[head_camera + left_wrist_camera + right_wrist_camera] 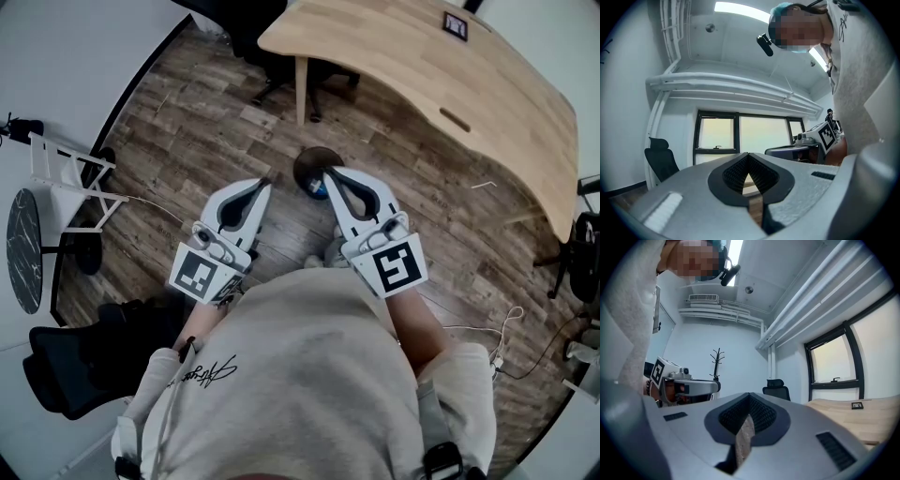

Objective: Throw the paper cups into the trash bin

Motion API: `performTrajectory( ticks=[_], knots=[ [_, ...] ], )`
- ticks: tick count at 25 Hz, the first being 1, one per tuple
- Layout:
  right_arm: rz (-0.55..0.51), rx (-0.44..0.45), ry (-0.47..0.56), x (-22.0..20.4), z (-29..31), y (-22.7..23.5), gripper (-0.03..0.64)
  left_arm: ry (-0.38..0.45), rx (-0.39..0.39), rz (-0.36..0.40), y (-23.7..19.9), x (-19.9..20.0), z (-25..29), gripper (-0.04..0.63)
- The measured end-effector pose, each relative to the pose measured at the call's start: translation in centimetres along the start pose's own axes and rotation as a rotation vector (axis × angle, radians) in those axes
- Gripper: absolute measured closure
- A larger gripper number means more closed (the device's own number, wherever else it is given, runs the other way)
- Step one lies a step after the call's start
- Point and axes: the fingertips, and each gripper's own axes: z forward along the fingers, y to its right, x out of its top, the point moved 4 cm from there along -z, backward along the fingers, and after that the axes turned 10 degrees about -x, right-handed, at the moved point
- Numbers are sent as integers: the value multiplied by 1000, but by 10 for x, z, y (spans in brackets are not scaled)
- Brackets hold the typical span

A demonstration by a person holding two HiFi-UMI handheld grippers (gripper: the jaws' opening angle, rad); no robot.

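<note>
Two grippers are held level at mid-frame, both empty. Left gripper (pixel 265 185), centre-left: jaws shut tip to tip, nothing between them. Small round dark trash bin (pixel 307 167) stands on the wood-plank floor (pixel 187 141) at centre, just ahead of the tips; its contents are unclear. Right gripper (pixel 330 173): jaws closed, nothing held. No paper cups visible, none on the pale wooden table (pixel 422 66) at upper right. Judgement: either finished or not begun.

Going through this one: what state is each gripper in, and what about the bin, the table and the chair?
Left hand-held gripper: shut, nothing between its jaws.
Right hand-held gripper: shut, empty.
Round dark trash bin: upright on the floor, open top; contents too small to tell.
Light wooden table: standing, with a small black square tag on it.
Black office chair: unoccupied.
</note>
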Motion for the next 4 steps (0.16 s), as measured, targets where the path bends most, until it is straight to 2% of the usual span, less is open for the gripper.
performTrajectory(
  ticks=[4],
  knots=[
    [9, -2, -3, -2, 1, 0, 609, -1, 5, -3, -3, -1, -3, 594]
  ],
)
